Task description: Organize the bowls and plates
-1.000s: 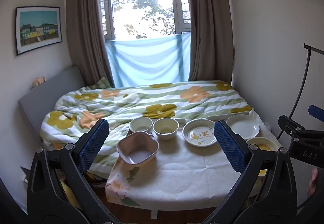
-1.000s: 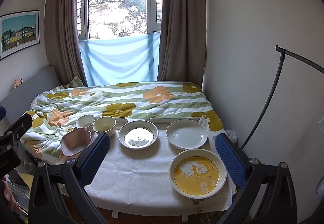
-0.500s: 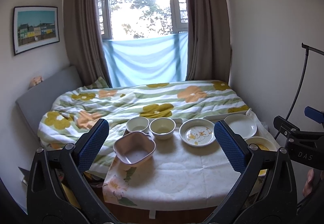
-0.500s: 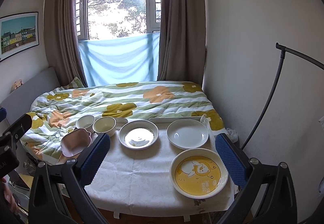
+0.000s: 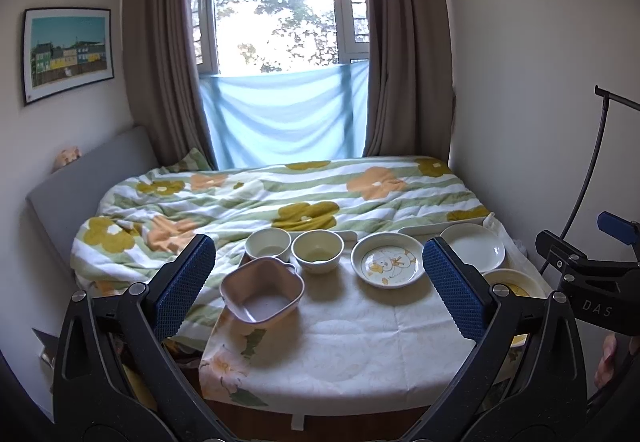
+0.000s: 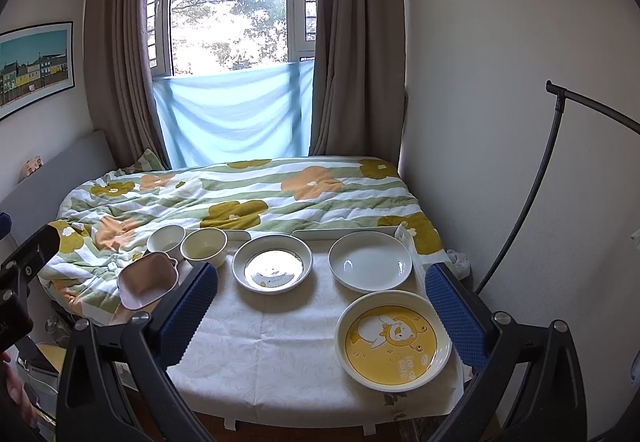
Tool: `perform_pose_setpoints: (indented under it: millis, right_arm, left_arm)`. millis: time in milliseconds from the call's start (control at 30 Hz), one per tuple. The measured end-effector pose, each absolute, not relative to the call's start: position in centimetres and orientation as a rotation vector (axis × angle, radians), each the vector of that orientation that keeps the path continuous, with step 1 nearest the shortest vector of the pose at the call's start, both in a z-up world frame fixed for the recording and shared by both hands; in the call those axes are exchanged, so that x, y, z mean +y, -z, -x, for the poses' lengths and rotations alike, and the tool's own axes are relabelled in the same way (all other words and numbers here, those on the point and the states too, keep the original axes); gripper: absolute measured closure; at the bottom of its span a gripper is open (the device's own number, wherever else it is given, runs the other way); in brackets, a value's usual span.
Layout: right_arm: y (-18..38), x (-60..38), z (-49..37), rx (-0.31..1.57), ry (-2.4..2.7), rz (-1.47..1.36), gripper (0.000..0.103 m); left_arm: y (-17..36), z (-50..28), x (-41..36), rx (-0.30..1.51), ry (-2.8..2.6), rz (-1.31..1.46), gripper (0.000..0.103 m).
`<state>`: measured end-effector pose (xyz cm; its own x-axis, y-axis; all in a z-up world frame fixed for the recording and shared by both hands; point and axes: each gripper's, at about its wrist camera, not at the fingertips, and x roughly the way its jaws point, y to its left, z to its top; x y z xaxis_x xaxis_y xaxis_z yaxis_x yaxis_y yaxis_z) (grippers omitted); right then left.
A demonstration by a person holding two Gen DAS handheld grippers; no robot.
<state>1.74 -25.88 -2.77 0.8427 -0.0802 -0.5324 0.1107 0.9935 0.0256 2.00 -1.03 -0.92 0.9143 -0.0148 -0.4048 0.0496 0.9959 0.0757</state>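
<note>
Both grippers, left [image 5: 319, 282] & right [image 6: 321, 308], gape wide w/ nothing held, above a clothed table [image 6: 288, 346] w/ 3 bowls left, 3 plates right; yellow plate [image 6: 394, 345] nearest, likely ceramic, stiff, slick, breakable, so pinch its raised rim.

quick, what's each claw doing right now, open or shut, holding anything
Left claw: open, holding nothing, above the table short of the pink bowl.
Right claw: open, holding nothing, above the table near the yellow plate.
</note>
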Motion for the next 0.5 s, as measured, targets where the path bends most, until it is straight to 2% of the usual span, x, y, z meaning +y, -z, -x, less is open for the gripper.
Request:
perform_pose_setpoints:
  millis: [500]
  right_arm:
    - [2.87,-25.73,-1.88,0.566,0.103,-0.049,0.0]
  left_arm:
    - [1.28,-2.04,-0.68,0.422,0.036,-0.069,0.0]
